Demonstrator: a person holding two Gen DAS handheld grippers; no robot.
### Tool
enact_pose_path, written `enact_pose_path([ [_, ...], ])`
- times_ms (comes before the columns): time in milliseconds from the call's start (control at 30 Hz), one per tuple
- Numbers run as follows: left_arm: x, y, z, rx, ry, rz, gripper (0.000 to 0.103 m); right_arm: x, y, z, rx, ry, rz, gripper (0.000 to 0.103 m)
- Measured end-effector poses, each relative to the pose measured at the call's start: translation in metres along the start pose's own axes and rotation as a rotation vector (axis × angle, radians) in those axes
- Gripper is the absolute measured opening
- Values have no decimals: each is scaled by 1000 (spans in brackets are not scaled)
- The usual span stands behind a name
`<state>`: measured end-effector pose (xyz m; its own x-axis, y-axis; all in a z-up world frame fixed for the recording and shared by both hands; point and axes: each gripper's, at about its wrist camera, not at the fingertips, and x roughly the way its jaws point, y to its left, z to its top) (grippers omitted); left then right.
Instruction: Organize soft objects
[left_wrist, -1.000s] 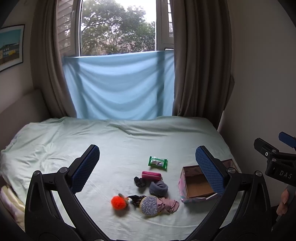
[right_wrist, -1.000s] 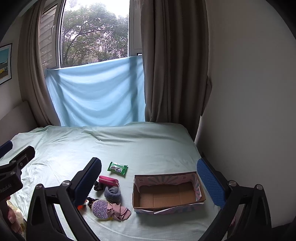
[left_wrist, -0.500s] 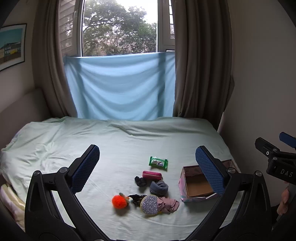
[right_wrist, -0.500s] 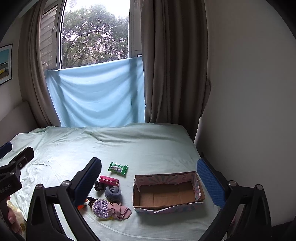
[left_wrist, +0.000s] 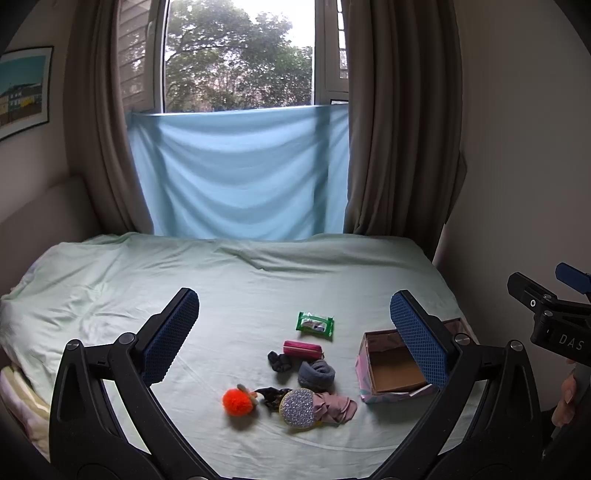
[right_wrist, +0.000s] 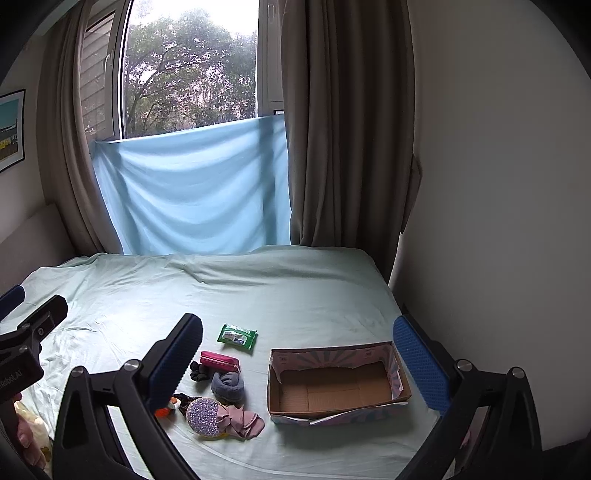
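Note:
Small soft things lie on the pale green bed sheet (left_wrist: 258, 288): an orange pom-pom (left_wrist: 237, 401), a glittery round disc (left_wrist: 297, 407) on a pink cloth (left_wrist: 336, 406), a grey rolled sock (left_wrist: 316, 374), a dark scrunchie (left_wrist: 279, 360), a magenta pouch (left_wrist: 302, 349) and a green wipes pack (left_wrist: 314, 324). An empty cardboard box (right_wrist: 334, 391) stands to their right. My left gripper (left_wrist: 295, 339) is open and empty above the pile. My right gripper (right_wrist: 299, 365) is open and empty over the box.
A blue cloth (left_wrist: 240, 173) hangs under the window between brown curtains (left_wrist: 399, 129). A wall runs along the bed's right side (right_wrist: 498, 221). A yellowish bundle (right_wrist: 31, 421) lies at the bed's left edge. The far half of the sheet holds only wrinkles.
Both views have shifted only slightly. The objects and the box lie as before, and both grippers stay open.

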<state>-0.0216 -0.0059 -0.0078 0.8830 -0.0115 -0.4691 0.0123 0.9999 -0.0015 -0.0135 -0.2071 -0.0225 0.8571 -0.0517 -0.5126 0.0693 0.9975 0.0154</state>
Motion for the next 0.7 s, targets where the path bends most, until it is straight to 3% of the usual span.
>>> enact_pose_path([
  [467, 15, -6, 8, -5, 42, 1, 103, 7, -2, 5, 7, 29, 15, 103],
  [700, 35, 30, -19, -36, 90, 13, 103, 22, 13, -14, 0, 31, 43, 103],
])
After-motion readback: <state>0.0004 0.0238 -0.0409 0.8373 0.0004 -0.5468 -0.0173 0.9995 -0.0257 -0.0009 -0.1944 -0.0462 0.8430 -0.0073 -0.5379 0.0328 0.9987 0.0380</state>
